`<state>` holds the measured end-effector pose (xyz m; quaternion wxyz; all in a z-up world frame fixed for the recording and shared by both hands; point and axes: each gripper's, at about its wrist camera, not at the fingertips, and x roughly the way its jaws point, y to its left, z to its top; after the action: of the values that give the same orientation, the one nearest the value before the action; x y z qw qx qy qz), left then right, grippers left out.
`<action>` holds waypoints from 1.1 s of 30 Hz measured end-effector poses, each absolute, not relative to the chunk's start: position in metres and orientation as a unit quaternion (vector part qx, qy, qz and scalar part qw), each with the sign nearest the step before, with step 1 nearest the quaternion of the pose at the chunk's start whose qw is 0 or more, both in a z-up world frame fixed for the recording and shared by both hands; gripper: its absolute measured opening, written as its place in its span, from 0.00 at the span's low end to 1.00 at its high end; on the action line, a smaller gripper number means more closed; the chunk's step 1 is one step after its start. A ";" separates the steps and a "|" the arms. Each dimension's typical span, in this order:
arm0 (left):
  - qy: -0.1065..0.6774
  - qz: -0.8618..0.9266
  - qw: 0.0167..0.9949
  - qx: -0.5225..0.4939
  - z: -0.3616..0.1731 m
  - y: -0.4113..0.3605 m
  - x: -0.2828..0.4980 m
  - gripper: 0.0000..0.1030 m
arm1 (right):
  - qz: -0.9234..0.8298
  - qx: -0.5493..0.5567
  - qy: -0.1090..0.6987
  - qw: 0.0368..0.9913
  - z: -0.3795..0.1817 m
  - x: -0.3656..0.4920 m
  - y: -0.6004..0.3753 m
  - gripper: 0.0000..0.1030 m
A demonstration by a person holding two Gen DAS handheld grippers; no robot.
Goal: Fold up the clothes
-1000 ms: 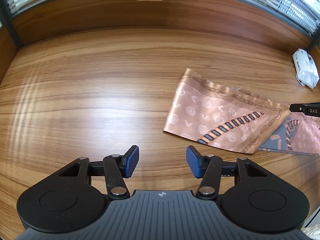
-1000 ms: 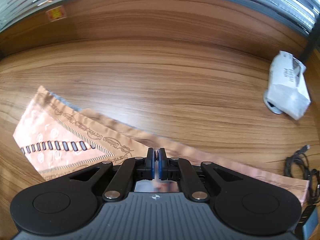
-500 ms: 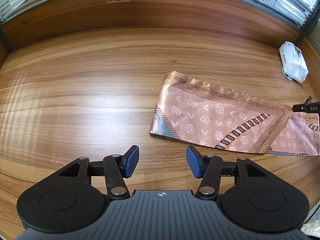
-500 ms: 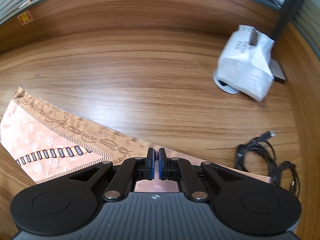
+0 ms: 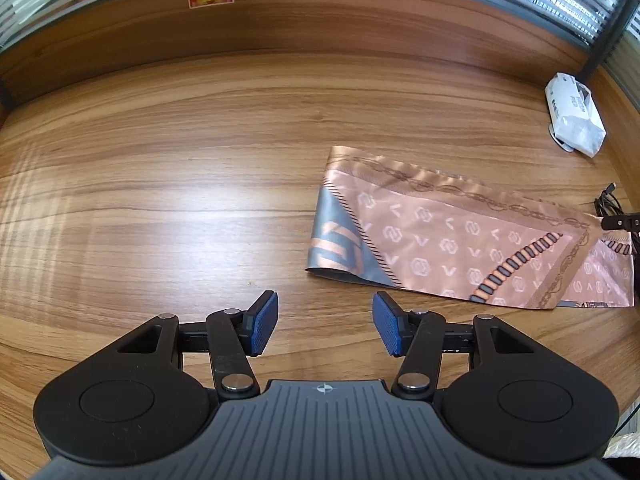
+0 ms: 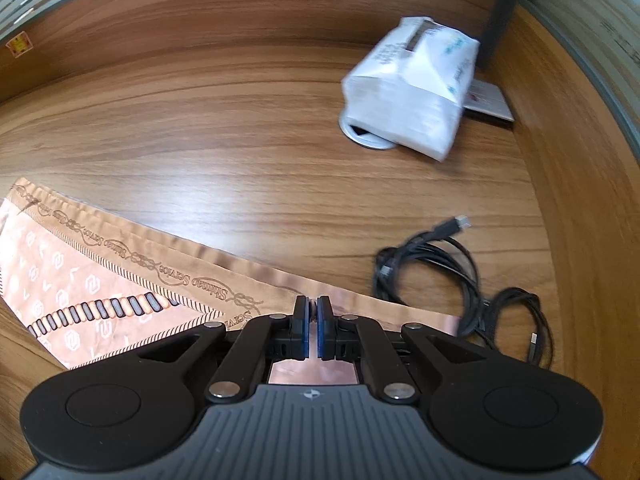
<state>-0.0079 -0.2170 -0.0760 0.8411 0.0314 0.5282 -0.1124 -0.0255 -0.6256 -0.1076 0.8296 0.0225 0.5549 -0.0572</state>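
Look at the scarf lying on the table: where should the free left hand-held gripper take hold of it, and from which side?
Probably the grey turned-over corner of the scarf. It is the end nearest the open left hand-held gripper, bare table lies around it, and the doubled edge gives the fingers something to pinch. Come in low from the left; the right hand-held gripper holds the opposite end.

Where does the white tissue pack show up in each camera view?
Left wrist view: the tissue pack sits at the far right edge, beyond the scarf.
Right wrist view: it is upper right, blurred, on a round metal disc.
Shared landmark: the black cable between pack and scarf.
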 end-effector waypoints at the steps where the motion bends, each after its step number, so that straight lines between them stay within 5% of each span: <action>1: 0.528 -0.113 0.841 0.032 -0.076 -0.218 -0.009 0.54 | -0.061 0.023 0.555 0.829 -0.108 -0.027 -0.630 0.04; 23: 0.522 -0.114 0.844 0.049 -0.081 -0.240 -0.008 0.56 | -0.087 0.006 0.551 0.830 -0.112 -0.042 -0.684 0.05; 28: 0.522 -0.115 0.844 0.052 -0.083 -0.242 -0.002 0.57 | -0.093 0.013 0.539 0.837 -0.103 -0.050 -0.684 0.26; 33: 0.528 -0.119 0.840 0.048 -0.091 -0.243 0.011 0.58 | -0.092 0.040 0.538 0.837 -0.093 -0.074 -0.682 0.28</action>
<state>0.0111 -0.2431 -0.0914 0.8395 0.0475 0.5281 -0.1187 -0.0739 -0.6820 -0.0932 0.8367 0.0399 0.5384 -0.0919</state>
